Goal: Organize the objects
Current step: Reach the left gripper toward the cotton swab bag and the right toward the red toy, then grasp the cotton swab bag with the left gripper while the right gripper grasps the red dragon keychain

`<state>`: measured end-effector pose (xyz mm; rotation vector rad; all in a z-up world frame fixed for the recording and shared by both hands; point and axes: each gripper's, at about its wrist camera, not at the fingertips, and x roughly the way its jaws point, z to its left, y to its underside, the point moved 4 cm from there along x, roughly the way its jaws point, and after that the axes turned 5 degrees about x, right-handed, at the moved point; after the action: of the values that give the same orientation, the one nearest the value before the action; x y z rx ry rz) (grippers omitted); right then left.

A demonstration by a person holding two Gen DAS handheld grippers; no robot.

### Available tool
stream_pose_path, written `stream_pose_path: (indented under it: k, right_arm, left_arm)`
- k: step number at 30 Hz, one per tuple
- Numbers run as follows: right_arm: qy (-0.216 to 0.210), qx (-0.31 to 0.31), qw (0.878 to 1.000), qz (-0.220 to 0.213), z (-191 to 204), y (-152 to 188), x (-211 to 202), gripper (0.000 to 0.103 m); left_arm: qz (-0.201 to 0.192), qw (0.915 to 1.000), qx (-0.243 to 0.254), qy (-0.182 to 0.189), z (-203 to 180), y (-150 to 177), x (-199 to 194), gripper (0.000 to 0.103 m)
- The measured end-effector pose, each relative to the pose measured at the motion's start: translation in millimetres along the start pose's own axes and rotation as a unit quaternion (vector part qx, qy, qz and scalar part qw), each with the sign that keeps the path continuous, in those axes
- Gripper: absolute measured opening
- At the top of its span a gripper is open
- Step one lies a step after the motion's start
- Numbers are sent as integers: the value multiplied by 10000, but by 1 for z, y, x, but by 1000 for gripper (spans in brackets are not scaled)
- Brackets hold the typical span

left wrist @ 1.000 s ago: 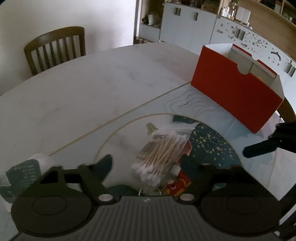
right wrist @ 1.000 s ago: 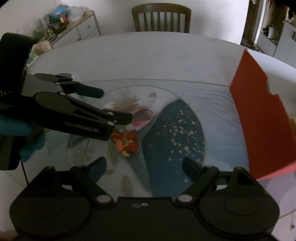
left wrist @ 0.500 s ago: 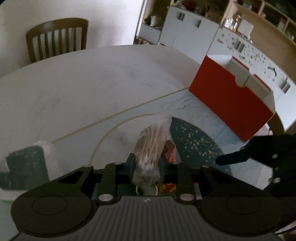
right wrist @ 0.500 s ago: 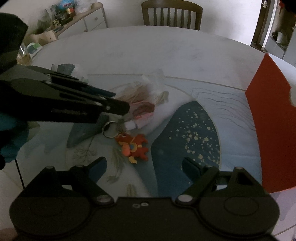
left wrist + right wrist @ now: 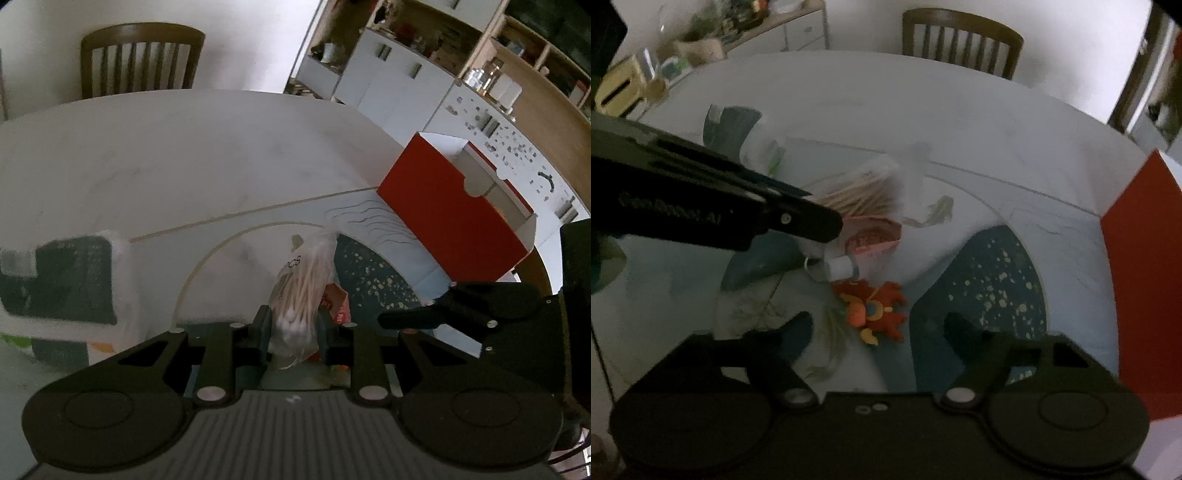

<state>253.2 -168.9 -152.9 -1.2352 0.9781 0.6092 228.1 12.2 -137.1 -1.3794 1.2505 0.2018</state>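
The left tongs [image 5: 293,330] are clenched on the cotton-swab bag [image 5: 304,286] at its near, cotton-tipped end, and the bag's long axis runs straight ahead from the fingers, raised a little off the surface [image 5: 184,166]. The red box [image 5: 454,221] lies ahead and to the right, well apart, its open top facing up; carrying the bag there looks like the coming move. The right tongs [image 5: 879,328] are released, hanging low just above the orange crab keychain [image 5: 875,308], beside a small tube [image 5: 846,266], with the box's red wall at their right.
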Motion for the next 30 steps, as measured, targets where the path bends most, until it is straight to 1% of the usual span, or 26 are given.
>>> stream_pose_path:
  k: [3, 4, 5, 7, 12, 18, 27, 30]
  right_arm:
    - [16, -19, 10000, 4, -1, 1, 4, 59]
    - [-6, 18, 10000, -8, -2, 0, 4, 53]
    - [-8, 47, 10000, -23, -3, 0, 4, 44]
    - [-40, 60, 10000, -46, -4, 0, 2, 35]
    - [40, 78, 10000, -23, -6, 7, -2, 34]
    - [72, 151, 9999, 9, -13, 25, -14, 34]
    - [0, 330, 9994, 77, -15, 56, -37, 34]
    - [-6, 407, 9991, 104, -15, 65, -43, 34]
  left_arm:
    - [8, 10000, -77, -27, 0, 6, -3, 24]
    - [13, 9999, -108, -32, 1, 7, -4, 24]
    - [15, 9999, -136, -29, 1, 9, -5, 24]
    - [-2, 9998, -179, -39, 0, 12, -7, 24]
    - [31, 9996, -262, -50, -5, 27, -12, 24]
    - [45, 9993, -350, -154, -13, 48, -22, 24]
    - [133, 9989, -377, -249, -19, 71, -30, 24]
    - [110, 9987, -343, -353, -21, 76, -33, 24]
